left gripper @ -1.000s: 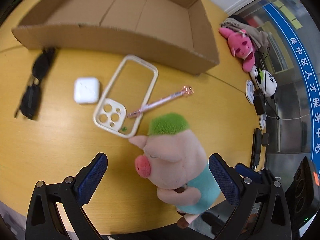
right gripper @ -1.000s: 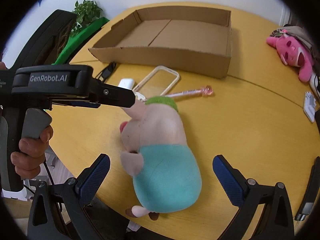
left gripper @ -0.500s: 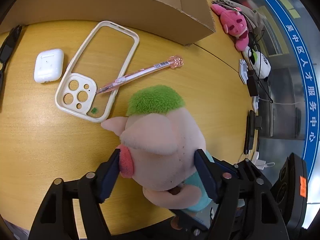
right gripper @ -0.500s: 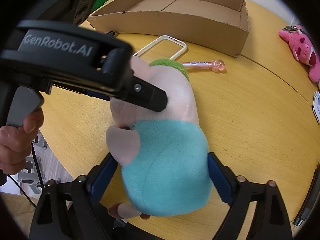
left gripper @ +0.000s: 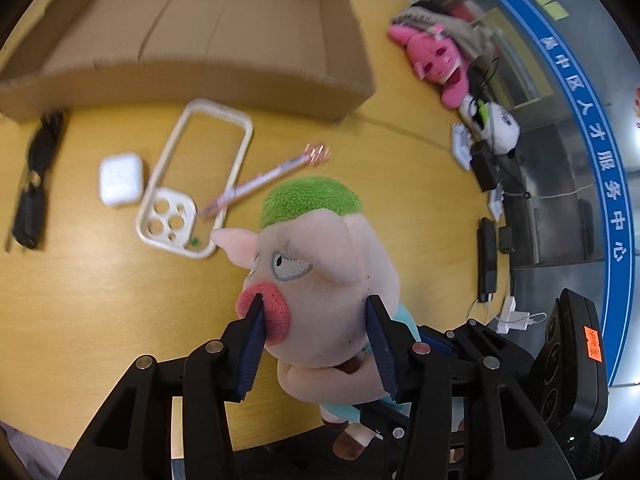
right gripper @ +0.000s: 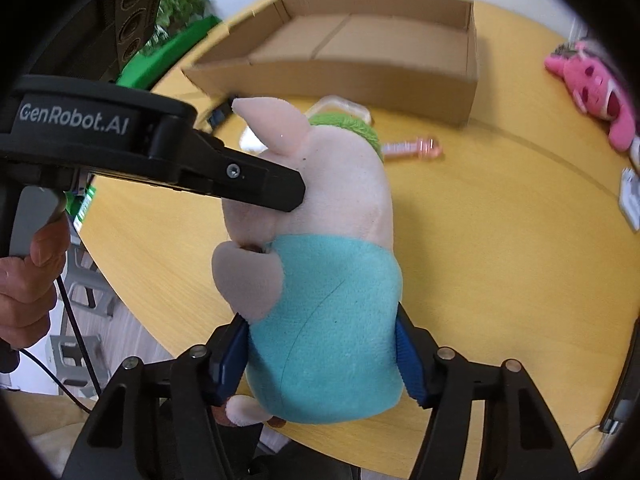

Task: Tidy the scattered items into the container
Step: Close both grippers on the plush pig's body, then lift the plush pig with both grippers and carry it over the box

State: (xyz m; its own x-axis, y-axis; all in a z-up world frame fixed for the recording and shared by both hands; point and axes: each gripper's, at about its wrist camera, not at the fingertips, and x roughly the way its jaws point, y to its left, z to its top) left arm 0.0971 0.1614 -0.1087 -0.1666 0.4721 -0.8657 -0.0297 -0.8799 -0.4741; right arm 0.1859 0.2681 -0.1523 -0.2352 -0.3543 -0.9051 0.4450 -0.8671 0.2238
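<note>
A plush pig [left gripper: 320, 280] with green hair and a teal shirt is held by both grippers above the yellow table. My left gripper [left gripper: 316, 344] is shut on its head. My right gripper [right gripper: 324, 360] is shut on its teal body [right gripper: 328, 320]. The left gripper's body [right gripper: 160, 160] crosses the right wrist view. The open cardboard box [left gripper: 192, 32] lies beyond, empty; it also shows in the right wrist view [right gripper: 360, 48]. On the table lie a cream phone case [left gripper: 196, 180], a pink pen [left gripper: 264, 180], a white earbud case [left gripper: 120, 178] and black sunglasses [left gripper: 36, 184].
A pink plush [left gripper: 436, 64] and a panda toy [left gripper: 496, 124] sit at the table's far right edge, with chargers and cables [left gripper: 488, 256]. The pink plush also shows in the right wrist view [right gripper: 596, 92]. A green plant [right gripper: 180, 12] stands left of the box.
Both grippers closed tighter on the pig and lifted it off the table, pulling back so more of the box and table shows.
</note>
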